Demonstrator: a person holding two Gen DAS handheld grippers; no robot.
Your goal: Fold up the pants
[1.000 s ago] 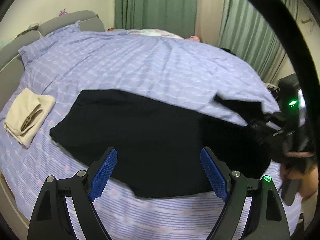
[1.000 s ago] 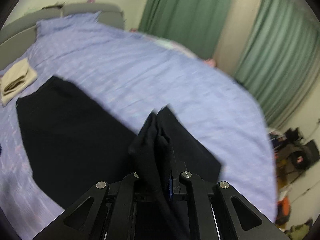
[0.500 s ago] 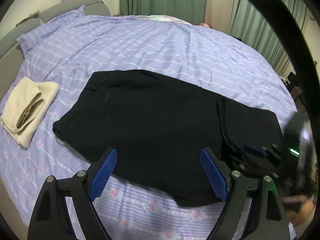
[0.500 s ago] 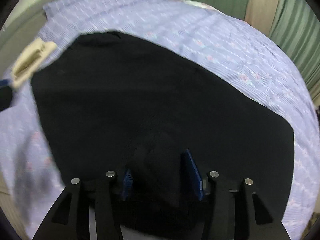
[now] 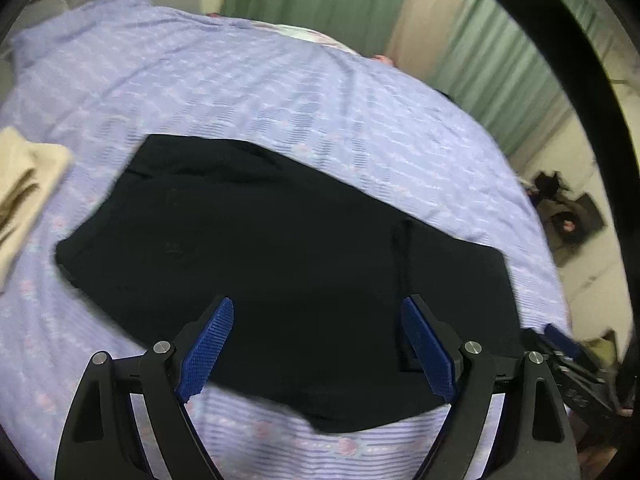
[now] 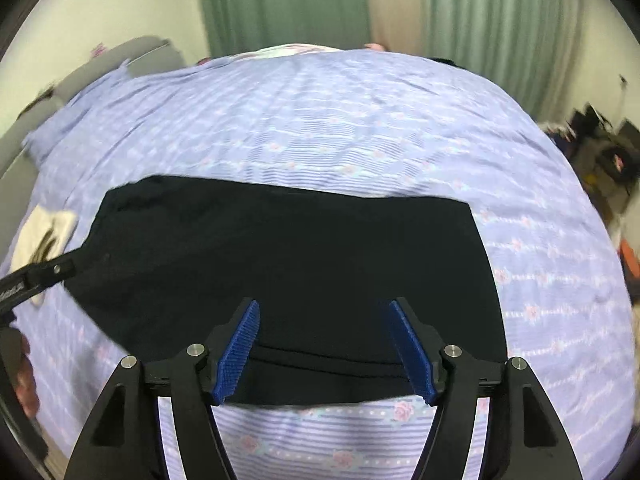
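Note:
Black pants [image 5: 280, 248] lie flat on the purple bedspread [image 5: 280, 92], with a leg end doubled over at the right, its edge a dark seam [image 5: 402, 248]. My left gripper [image 5: 318, 346] is open and empty above their near edge. In the right wrist view the pants [image 6: 300, 248] lie as a wide dark patch with a folded edge close to me. My right gripper [image 6: 324, 350] is open and empty over that near edge. The right gripper also shows at the lower right of the left wrist view [image 5: 560, 344].
A folded cream garment [image 5: 24, 184] lies on the bed left of the pants, also in the right wrist view [image 6: 48, 236]. Green curtains [image 6: 288, 4] hang behind the bed. Dark clutter [image 5: 568, 208] sits on the floor at the right. The left gripper's arm [image 6: 36, 276] enters at the left edge.
My right gripper carried the pant leg end over the pants, laid it down, opened and drew back. My left gripper stayed open and shifted a little over the near edge.

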